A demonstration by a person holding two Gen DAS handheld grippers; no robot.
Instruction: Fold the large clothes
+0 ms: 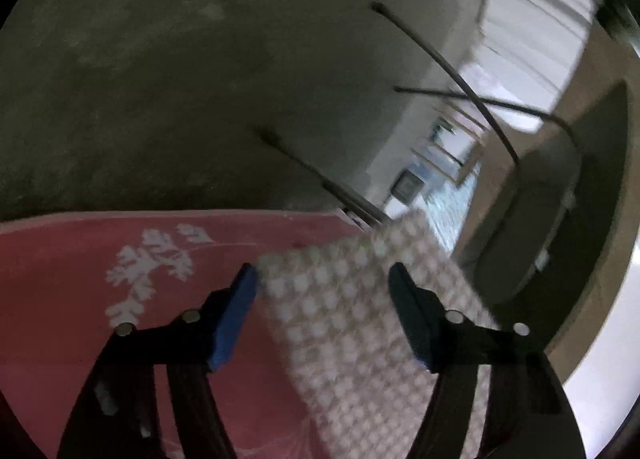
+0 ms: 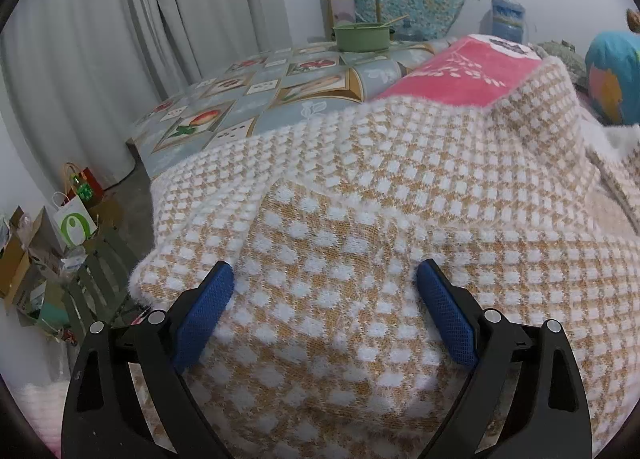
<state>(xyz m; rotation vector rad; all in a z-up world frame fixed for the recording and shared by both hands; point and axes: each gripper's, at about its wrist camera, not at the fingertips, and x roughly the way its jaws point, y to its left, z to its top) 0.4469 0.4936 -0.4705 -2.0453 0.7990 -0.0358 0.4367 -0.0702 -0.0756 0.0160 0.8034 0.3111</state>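
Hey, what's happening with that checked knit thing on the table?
A person with a handheld gripper in each hand is folding a tan-and-white checked knit garment lying over a pink towel. The right gripper is open just above the knit. The left gripper is open around a strip of it, gripping nothing.

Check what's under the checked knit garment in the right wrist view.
The checked knit garment lies over a pink floral cloth, which shows past its far edge, with a fruit-print tablecloth beyond. Whatever is directly beneath the knit's middle is covered.
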